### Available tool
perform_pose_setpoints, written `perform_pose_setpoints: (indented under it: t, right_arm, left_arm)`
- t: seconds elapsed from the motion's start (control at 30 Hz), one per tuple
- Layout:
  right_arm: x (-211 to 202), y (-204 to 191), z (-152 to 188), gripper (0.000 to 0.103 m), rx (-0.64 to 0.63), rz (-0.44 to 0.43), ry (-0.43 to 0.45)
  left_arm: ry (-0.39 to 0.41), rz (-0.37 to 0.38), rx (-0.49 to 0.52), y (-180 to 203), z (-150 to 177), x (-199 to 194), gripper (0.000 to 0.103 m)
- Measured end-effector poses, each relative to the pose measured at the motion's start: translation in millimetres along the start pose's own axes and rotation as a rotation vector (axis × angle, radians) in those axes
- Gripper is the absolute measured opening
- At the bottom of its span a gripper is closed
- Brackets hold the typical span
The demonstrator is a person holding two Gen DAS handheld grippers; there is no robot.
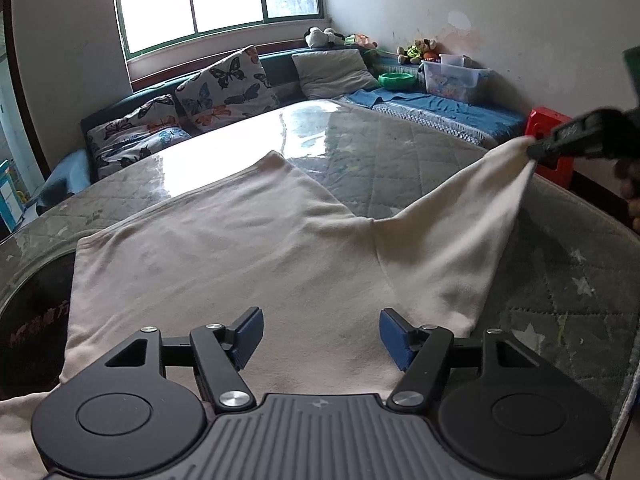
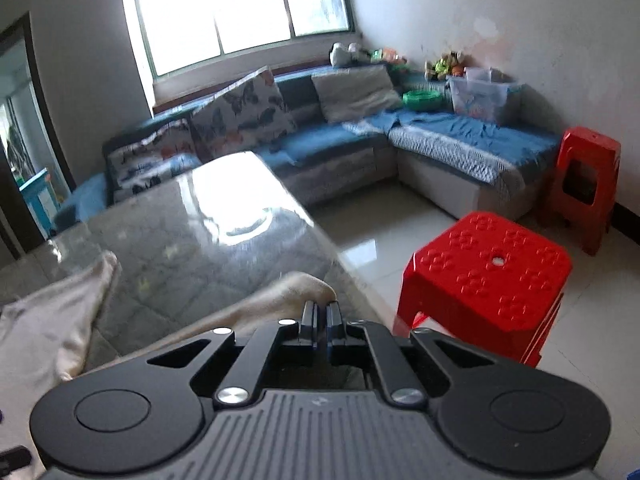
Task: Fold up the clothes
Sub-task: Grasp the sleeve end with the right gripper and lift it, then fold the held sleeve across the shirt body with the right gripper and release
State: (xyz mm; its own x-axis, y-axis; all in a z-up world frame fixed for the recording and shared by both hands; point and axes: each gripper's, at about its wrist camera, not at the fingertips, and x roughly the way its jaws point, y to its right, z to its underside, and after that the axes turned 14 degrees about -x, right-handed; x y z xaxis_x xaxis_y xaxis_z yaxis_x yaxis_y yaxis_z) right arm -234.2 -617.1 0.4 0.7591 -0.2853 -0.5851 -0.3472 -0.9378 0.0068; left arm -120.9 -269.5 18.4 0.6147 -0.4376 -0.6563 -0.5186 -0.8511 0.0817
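Observation:
A cream-white garment [image 1: 240,248] lies spread on the glass-topped table [image 1: 380,148]. My left gripper [image 1: 321,338] hovers open just above its near part, blue pads wide apart, nothing between them. At the right of the left wrist view, my right gripper [image 1: 534,148] is shut on a corner of the garment and holds it lifted and stretched toward the table's right edge. In the right wrist view the right gripper [image 2: 322,312] has its fingers pressed together on a fold of the cream cloth [image 2: 296,288]; more of the garment [image 2: 48,320] lies at the left.
A blue corner sofa [image 2: 340,140] with butterfly-print cushions [image 1: 228,84] runs behind the table under a window. Two red plastic stools [image 2: 488,276] stand on the tiled floor right of the table. A clear storage box [image 1: 452,76] and soft toys sit on the sofa's far end.

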Motion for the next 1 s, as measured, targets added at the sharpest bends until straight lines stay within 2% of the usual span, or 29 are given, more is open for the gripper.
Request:
perform_pose_setpoints:
  t: [0.23,0.47,0.73,1.0]
  right_arm:
    - [-9,-2,-2,0.003,-0.008,-0.017,0.008]
    - [-53,-30,-34,0.003,-0.085,-0.119,0.113]
    - [-99,-115,-70,0.003,-0.284,-0.338,0.188]
    - [-103,-228,-64,0.003,-0.47,-0.576,0.152]
  left_arm:
    - [0.003,0.002,0.014,1,2,2,0.069]
    - [0.061,-0.013,-0.05,-29,-7,-23,0.072]
    - [0.094,-0.088,-0.181,-88,-2,-48,0.072]
    - [0.094,-0.144,-0.274,-131,16,-63,0.072]
